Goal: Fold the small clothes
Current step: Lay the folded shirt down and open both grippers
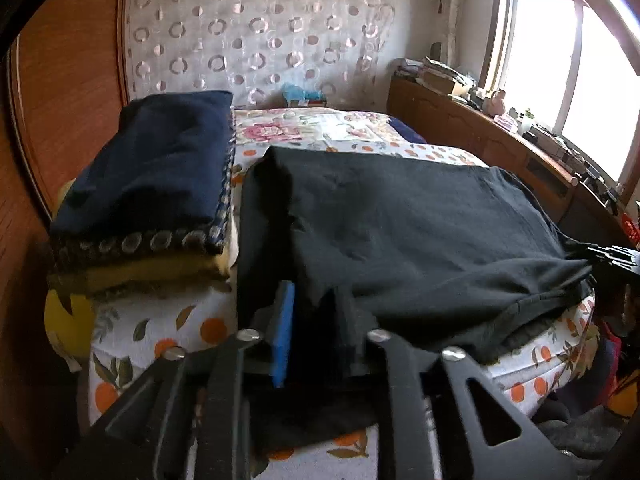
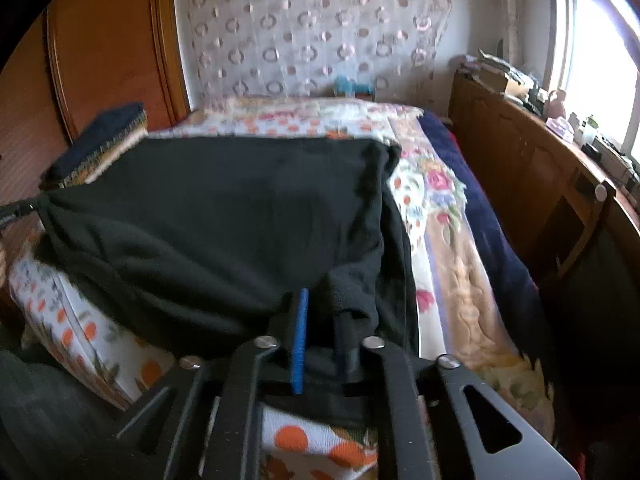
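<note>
So the biggest thing here is the bed with the white orange-print sheet [image 1: 168,320], and everything else sits somewhere on it. Spread over most of its near end is a black knit garment [image 1: 400,220], pretty flat with its near edge bunched up and drooping over the bed's front edge. On the bed's left side, just beside the garment, there's a stack of folded clothes with a navy blue piece on top [image 1: 160,168] and something yellow underneath. Further back on the bed is a floral quilt [image 2: 436,200] with a dark blue blanket [image 2: 480,208] along its right edge. The left hand-held gripper [image 1: 316,320] is at the garment's near left corner, blue pads a little apart with the black cloth lying between them, not really pressed as far as I can see. The right hand-held gripper [image 2: 324,332] is at the near right corner, same deal: jaws slightly parted, cloth bunched loosely between.
</note>
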A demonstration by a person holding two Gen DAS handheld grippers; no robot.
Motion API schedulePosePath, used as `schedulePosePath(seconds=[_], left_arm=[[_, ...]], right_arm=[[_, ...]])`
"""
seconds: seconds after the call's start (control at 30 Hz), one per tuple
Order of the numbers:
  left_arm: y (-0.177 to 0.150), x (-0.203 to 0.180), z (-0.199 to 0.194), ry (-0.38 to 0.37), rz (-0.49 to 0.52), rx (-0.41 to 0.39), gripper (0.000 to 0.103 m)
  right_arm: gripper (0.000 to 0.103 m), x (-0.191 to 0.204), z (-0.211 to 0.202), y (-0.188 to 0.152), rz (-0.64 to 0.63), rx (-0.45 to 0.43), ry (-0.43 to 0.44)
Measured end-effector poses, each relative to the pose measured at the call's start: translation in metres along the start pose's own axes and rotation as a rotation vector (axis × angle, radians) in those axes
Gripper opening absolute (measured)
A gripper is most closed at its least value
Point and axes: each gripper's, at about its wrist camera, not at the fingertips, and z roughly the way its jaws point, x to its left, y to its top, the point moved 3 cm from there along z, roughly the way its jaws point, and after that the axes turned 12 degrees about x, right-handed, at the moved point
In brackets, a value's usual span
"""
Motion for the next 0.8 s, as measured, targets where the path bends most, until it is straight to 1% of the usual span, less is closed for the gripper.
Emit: schedulePosePath(seconds=[0.03,0.07,0.1,0.13,0.17,0.2,0.23,0.27,0.3,0.37,0.43,0.57,0.8], left_arm=[[-0.001,0.001,-0.001,0.007,-0.002,-0.006,0.041],[-0.003,0.003,-0.002,0.007,-0.004,-0.012,0.045],[-0.005,0.004,-0.003,0.004,-0.007,-0.013,0.045],[-0.007,0.005,-0.003,0.000,-0.009,-0.006,0.045],[-0.009,0.005,-0.002,0.001,-0.009,0.000,0.046],[-0.012,0.006,-0.001,0.007,-0.009,0.005,0.051],[-0.014,0.006,-0.001,0.012,-0.007,0.005,0.063],[-0.016,0.006,-0.002,0.013,-0.004,0.004,0.071],[-0.019,0.006,-0.002,0.013,-0.003,0.003,0.073],[-0.021,0.007,-0.001,0.016,-0.003,0.003,0.075],[-0.025,0.007,-0.002,0.027,-0.007,-0.001,0.075],[-0.026,0.010,0.002,0.042,-0.015,0.000,0.075],[-0.031,0.013,0.006,0.049,-0.028,0.014,0.075]], right_arm=[[0.026,-0.002,0.000,0.000,-0.003,0.006,-0.021],[0.028,-0.003,-0.002,0.002,-0.005,0.005,-0.028],[0.033,-0.005,-0.005,0.004,-0.009,0.005,-0.029],[0.036,-0.005,-0.007,0.006,-0.011,0.004,-0.034],[0.036,-0.006,-0.010,0.008,-0.011,0.004,-0.042],[0.037,-0.002,-0.013,0.003,-0.012,0.002,-0.046],[0.037,-0.001,-0.016,0.004,-0.016,-0.001,-0.046],[0.037,0.000,-0.019,0.005,-0.021,-0.002,-0.049],[0.038,0.002,-0.022,0.006,-0.027,-0.003,-0.052],[0.042,0.009,-0.028,-0.001,-0.035,-0.012,-0.060],[0.042,0.012,-0.036,-0.006,-0.041,-0.017,-0.053],[0.043,0.011,-0.033,-0.013,-0.042,-0.035,-0.064],[0.043,0.016,-0.003,-0.005,-0.031,-0.038,-0.037]])
